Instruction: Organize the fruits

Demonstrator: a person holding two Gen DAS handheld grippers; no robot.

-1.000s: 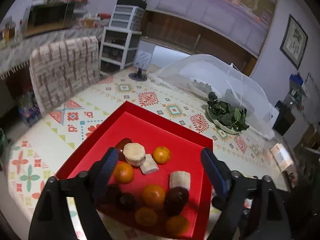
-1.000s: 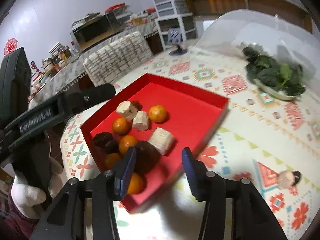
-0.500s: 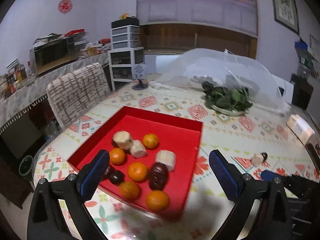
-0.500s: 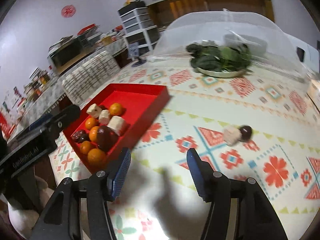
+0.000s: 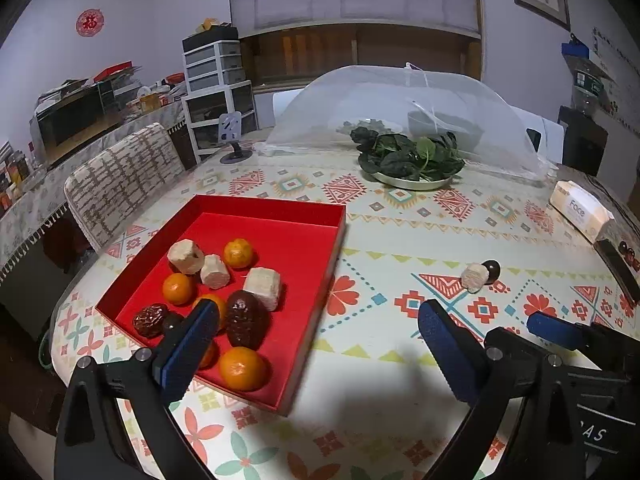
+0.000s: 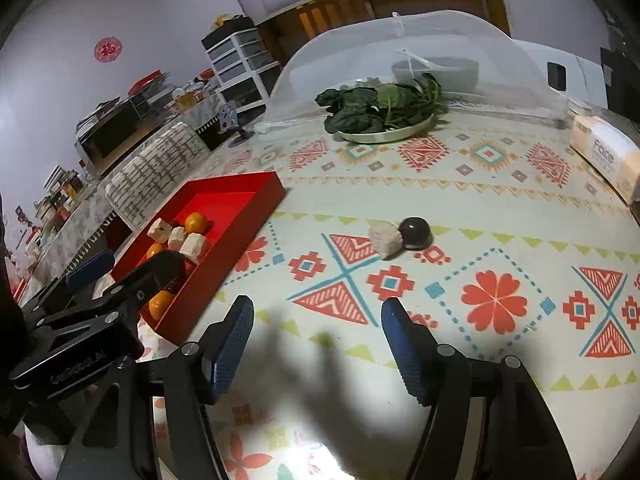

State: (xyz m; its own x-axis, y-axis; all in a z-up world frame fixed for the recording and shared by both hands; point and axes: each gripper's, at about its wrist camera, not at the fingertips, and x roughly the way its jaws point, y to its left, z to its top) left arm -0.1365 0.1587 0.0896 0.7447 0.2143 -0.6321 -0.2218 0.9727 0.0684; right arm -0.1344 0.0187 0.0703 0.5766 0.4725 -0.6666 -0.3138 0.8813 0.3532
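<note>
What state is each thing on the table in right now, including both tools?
Left tool: open, nothing between its pads.
Right tool: open and just widened, empty.
Red tray: open-topped, holding oranges, pale chunks and dark fruits.
Pale chunk: loose on the tablecloth, outside the tray.
Dark round fruit: on the cloth, touching the pale chunk.
Mesh food cover: standing closed over a bowl.
Plate of greens: uncovered.
</note>
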